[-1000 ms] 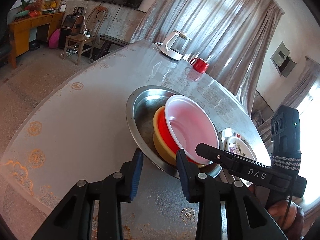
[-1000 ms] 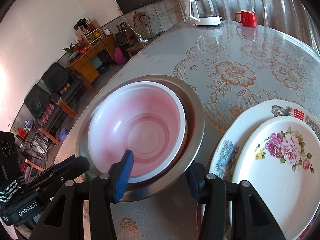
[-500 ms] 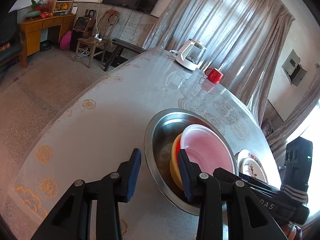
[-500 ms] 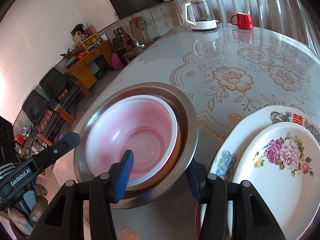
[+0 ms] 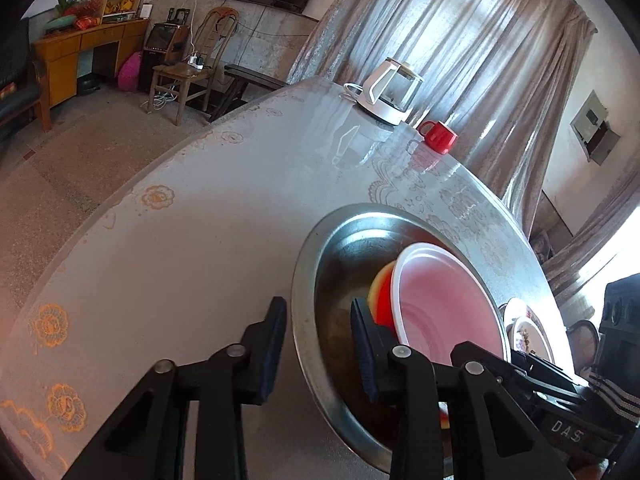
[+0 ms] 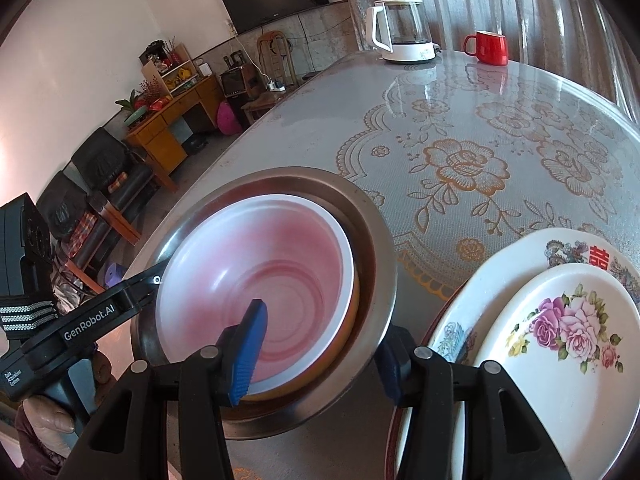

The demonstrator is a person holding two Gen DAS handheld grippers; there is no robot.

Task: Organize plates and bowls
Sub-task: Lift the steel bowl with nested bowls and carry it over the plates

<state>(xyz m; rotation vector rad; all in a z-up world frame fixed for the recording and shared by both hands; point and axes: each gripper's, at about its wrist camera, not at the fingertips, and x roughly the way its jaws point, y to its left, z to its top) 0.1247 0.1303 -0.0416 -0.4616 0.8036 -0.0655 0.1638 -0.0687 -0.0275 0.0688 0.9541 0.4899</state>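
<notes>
A wide steel basin [image 5: 320,272] [image 6: 372,248] sits on the round table and holds a pink-and-white bowl [image 5: 444,304] [image 6: 260,272] nested in a red and a yellow bowl [image 5: 380,292]. My left gripper [image 5: 318,344] is open and straddles the basin's near rim. My right gripper [image 6: 320,344] is open and straddles the basin's rim on the side toward the plates, one finger inside over the pink bowl. Two stacked floral plates [image 6: 568,336] lie to the right of the basin; they also show in the left wrist view [image 5: 528,332].
A white and glass kettle [image 6: 404,32] and a red mug [image 6: 486,48] stand at the far edge of the table [image 6: 500,128]. The table's edge runs close to the left of the basin. Chairs and a wooden desk [image 5: 68,56] stand on the floor beyond.
My left gripper has moved along the basin's rim so its fingers now sit on either side of it. My right gripper stays across the rim. The basin looks slightly shifted.
</notes>
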